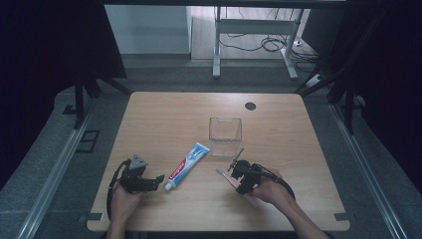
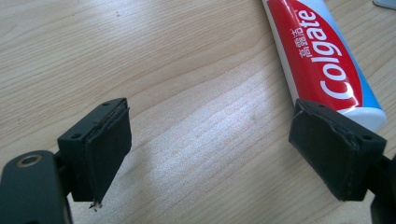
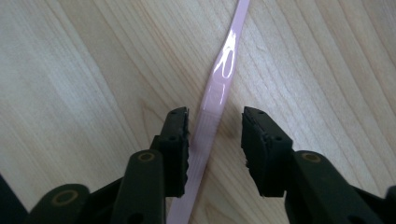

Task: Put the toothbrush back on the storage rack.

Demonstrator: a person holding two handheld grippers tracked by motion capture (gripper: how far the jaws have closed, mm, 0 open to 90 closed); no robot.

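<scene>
On the wooden bench [image 1: 164, 119] a pink toothbrush [image 3: 219, 88] lies flat, its handle running between the jaws of the right gripper [image 3: 215, 140]. In the right gripper view the jaws stand at a narrow gap: the handle lies close against the left-hand pad, possibly touching it, while a clear strip of wood shows between the handle and the other pad, so the brush is straddled but not clamped. In the high view the right gripper [image 1: 241, 177] sits low over the near right part of the bench, and the brush head pokes out just beside it toward the centre, though it is small there and hard to read. The left gripper [image 2: 210, 154] rests over bare wood with its jaws spread wide and nothing between them; one pad sits just beside the capped end of a red, white and blue toothpaste tube [image 2: 322, 60]. In the high view the tube [image 1: 187, 166] lies slanted near the bench's middle, between the two grippers, and a clear square container [image 1: 225, 135] stands upright just behind it, apart from the toothbrush.
</scene>
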